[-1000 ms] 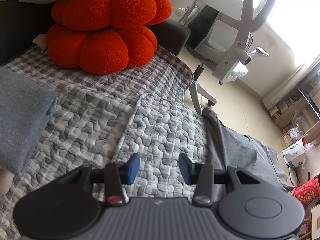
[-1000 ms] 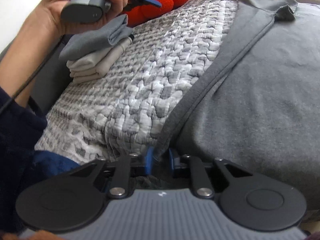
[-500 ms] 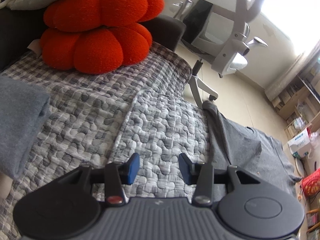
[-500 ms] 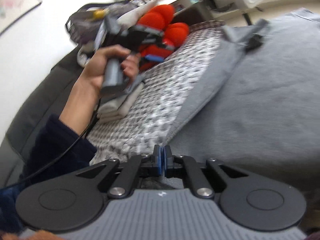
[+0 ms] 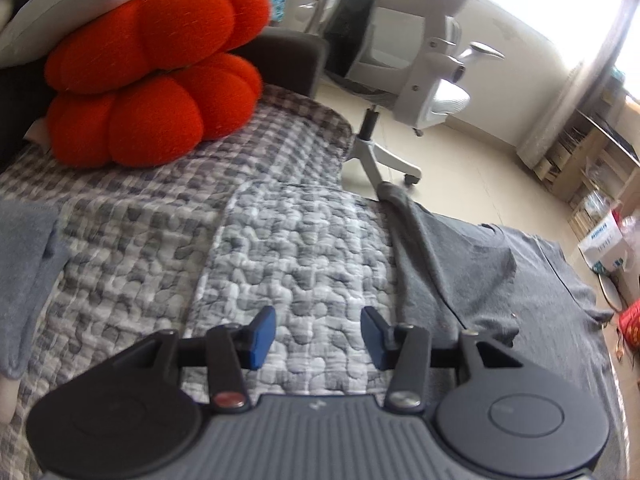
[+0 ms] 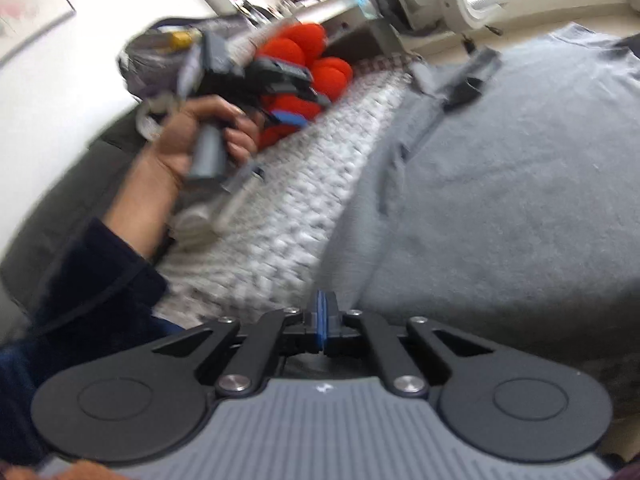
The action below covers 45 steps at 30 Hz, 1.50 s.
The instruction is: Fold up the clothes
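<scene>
Your right claw (image 6: 321, 316) has its blue pads pressed flat together at the near edge of the grey T-shirt (image 6: 500, 184); whether any cloth is caught between them cannot be told, since the picture is blurred there. That shirt lies spread across the right side of the grey-and-white quilted cover (image 6: 280, 220), with one long edge folded inward along the quilt.

Your left claw (image 5: 318, 336) stands spread wide, both blue pads apart with nothing between them, held above bare quilt (image 5: 288, 248) just beside the shirt's folded edge (image 5: 460, 272). From the right wrist view, your left hand (image 6: 200, 136) grips the tool's grey handle in a closed fist, wrist raised off the bed and forearm coming out of a dark blue sleeve (image 6: 92, 280), the tool pointing away toward the far end.

A folded blue-grey garment (image 5: 24, 280) sits on the quilt at the left. Two orange pumpkin-shaped cushions (image 5: 152, 88) are stacked at the far end under a white pillow (image 5: 80, 4). Beyond the bed, a white office chair (image 5: 432, 92) stands on the pale floor.
</scene>
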Motion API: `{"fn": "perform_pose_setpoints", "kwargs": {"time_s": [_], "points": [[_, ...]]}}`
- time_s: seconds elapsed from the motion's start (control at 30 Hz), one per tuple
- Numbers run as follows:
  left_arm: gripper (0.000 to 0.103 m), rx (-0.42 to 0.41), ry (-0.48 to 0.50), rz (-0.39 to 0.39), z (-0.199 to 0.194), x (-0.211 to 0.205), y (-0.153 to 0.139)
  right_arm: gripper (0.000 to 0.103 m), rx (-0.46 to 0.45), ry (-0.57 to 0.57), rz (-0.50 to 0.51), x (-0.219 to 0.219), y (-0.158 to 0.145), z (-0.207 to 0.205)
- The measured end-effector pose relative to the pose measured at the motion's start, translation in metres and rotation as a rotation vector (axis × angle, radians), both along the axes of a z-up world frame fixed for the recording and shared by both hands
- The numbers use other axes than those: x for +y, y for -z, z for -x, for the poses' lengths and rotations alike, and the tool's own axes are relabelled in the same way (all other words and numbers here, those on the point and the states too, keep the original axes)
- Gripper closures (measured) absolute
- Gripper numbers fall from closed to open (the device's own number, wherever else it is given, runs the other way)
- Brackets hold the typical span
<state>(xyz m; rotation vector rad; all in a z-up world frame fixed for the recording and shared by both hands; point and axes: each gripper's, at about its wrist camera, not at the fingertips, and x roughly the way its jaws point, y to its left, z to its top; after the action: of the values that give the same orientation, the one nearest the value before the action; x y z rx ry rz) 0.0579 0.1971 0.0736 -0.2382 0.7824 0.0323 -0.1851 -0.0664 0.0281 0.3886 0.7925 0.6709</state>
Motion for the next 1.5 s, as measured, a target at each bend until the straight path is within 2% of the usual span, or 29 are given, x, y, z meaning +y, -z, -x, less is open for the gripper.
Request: {"fn": "perform_pose_setpoints", "kwargs": {"time_s": [0.1, 0.13, 0.27, 0.33, 0.37, 0.5, 0.6, 0.67, 0.73, 0.77, 0.8, 0.83, 0.87, 0.9, 1.0, 1.07, 1.13, 1.27, 1.4, 1.5], "points": [[0.047, -0.015, 0.058, -0.024, -0.003, -0.016, 0.001, 0.100, 0.024, 0.009, -0.020, -0.005, 0.008, -0.005], [0.047, -0.021, 0.085, -0.034, -0.004, -0.023, 0.001, 0.091, 0.028, 0.009, -0.033, -0.007, 0.010, -0.006], [0.041, -0.076, 0.221, -0.096, -0.009, -0.061, 0.000, 0.088, 0.050, 0.008, -0.082, -0.013, 0.017, -0.012], [0.040, -0.100, 0.305, -0.132, -0.012, -0.085, 0.003, 0.069, 0.077, -0.006, -0.081, -0.010, 0.023, -0.015], [0.038, -0.108, 0.347, -0.156, -0.014, -0.098, 0.005, 0.066, 0.094, -0.016, -0.091, -0.007, 0.027, -0.016], [0.033, -0.125, 0.508, -0.281, -0.024, -0.150, 0.022, 0.066, 0.143, -0.050, -0.126, -0.002, 0.039, -0.019], [0.030, -0.136, 0.568, -0.390, -0.032, -0.181, 0.037, 0.066, 0.174, -0.063, -0.155, -0.001, 0.044, -0.019], [0.030, -0.140, 0.566, -0.463, -0.039, -0.195, 0.048, 0.066, 0.180, -0.072, -0.154, 0.003, 0.045, -0.019], [0.035, -0.134, 0.559, -0.534, -0.047, -0.204, 0.059, 0.067, 0.180, -0.077, -0.156, 0.007, 0.045, -0.021], [0.048, -0.132, 0.549, -0.559, -0.051, -0.205, 0.063, 0.070, 0.181, -0.078, -0.158, 0.009, 0.044, -0.022], [0.064, -0.133, 0.532, -0.559, -0.055, -0.203, 0.064, 0.081, 0.174, -0.081, -0.153, 0.011, 0.043, -0.022], [0.071, -0.128, 0.514, -0.537, -0.058, -0.198, 0.063, 0.090, 0.160, -0.083, -0.140, 0.012, 0.042, -0.021], [0.087, -0.126, 0.494, -0.513, -0.061, -0.192, 0.061, 0.091, 0.146, -0.086, -0.128, 0.014, 0.041, -0.020], [0.098, -0.124, 0.475, -0.488, -0.064, -0.186, 0.059, 0.096, 0.132, -0.086, -0.114, 0.015, 0.040, -0.020], [0.098, -0.118, 0.416, -0.415, -0.073, -0.167, 0.053, 0.098, 0.107, -0.077, -0.075, 0.016, 0.040, -0.018], [0.098, -0.125, 0.374, -0.344, -0.080, -0.152, 0.048, 0.098, 0.104, -0.069, -0.087, 0.013, 0.037, -0.015], [0.099, -0.142, 0.337, -0.256, -0.084, -0.135, 0.042, 0.098, 0.092, -0.060, -0.104, 0.008, 0.032, -0.011], [0.099, -0.200, 0.264, -0.159, -0.086, -0.119, 0.026, 0.098, 0.013, -0.027, -0.113, -0.006, 0.013, -0.004], [0.101, -0.227, 0.189, -0.119, -0.089, -0.124, 0.021, 0.098, -0.017, 0.014, -0.106, -0.016, 0.003, -0.007], [0.101, -0.199, 0.152, -0.154, -0.093, -0.137, 0.029, 0.098, 0.049, 0.065, -0.092, -0.024, 0.015, -0.017]]}}
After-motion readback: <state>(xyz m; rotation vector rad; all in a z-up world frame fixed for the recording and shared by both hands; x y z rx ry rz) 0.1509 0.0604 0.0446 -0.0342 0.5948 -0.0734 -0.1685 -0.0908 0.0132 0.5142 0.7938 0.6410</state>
